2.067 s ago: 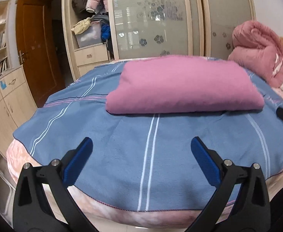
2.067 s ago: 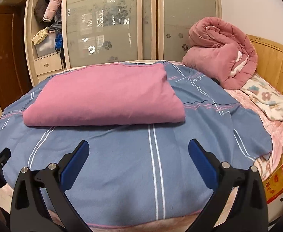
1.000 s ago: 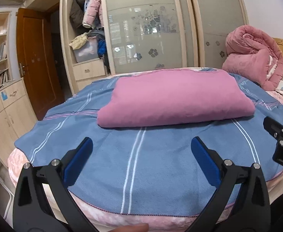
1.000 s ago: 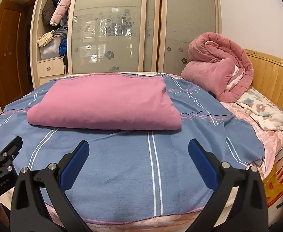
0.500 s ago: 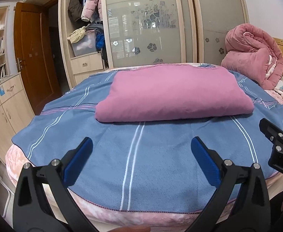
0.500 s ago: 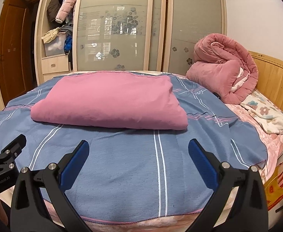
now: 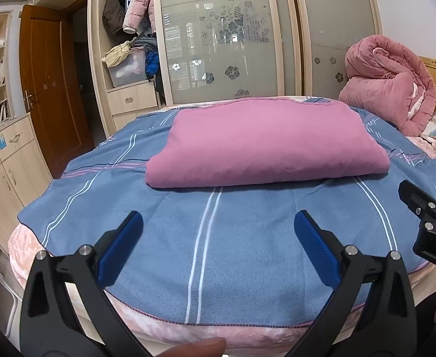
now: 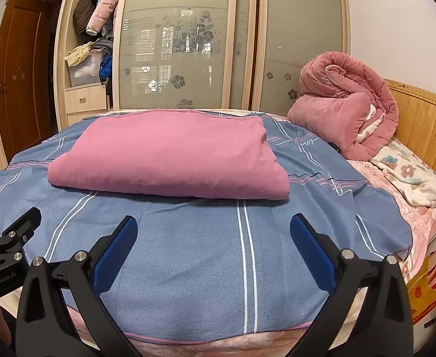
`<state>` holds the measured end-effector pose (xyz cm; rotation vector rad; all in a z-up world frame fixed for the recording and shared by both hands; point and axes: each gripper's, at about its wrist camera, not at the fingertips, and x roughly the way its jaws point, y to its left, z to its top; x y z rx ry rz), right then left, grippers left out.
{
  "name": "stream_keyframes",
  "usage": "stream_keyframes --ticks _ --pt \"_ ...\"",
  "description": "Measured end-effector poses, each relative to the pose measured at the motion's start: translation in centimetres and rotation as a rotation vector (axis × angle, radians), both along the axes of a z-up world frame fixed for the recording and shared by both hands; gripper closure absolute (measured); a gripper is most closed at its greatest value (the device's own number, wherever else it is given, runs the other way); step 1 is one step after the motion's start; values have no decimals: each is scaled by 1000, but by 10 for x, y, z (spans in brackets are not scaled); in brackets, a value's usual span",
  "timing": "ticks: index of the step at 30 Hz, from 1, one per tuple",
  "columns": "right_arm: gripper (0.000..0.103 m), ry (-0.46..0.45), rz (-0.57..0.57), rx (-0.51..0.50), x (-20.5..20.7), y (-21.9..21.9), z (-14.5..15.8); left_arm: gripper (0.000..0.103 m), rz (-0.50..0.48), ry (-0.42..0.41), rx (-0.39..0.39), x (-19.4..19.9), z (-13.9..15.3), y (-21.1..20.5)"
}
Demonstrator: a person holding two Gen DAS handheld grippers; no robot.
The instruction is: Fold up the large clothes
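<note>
A pink garment (image 7: 262, 142) (image 8: 170, 154) lies folded into a thick rectangle on a blue striped blanket (image 7: 218, 238) (image 8: 218, 238) that covers the bed. My left gripper (image 7: 218, 226) hovers open near the bed's front edge, well short of the fold, with nothing between its blue pads. Held at about the same distance, my right gripper (image 8: 212, 229) is open and empty too. Each gripper shows at the edge of the other's view: the right one (image 7: 426, 214) and the left one (image 8: 6, 238).
A rolled pink quilt (image 8: 349, 113) lies at the wooden headboard (image 8: 420, 119), with a floral cover (image 8: 411, 175) beside it. Behind the bed stand a sliding-door wardrobe (image 7: 233, 38) with open shelves, a wooden door (image 7: 51, 89) and cabinets (image 7: 6, 160). A bag (image 8: 429, 285) sits on the floor at right.
Both grippers have drawn back and tilted a little, so the bed sits lower in view. The folded garment has not moved. Both grippers stay open.
</note>
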<state>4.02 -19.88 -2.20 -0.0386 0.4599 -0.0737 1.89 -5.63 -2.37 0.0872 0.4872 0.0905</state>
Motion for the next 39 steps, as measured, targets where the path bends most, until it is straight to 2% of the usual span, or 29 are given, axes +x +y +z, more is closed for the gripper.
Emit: stream_keyframes --ticks 39 --pt "1 4 1 7 0 -4 0 2 6 14 -34 2 1 10"
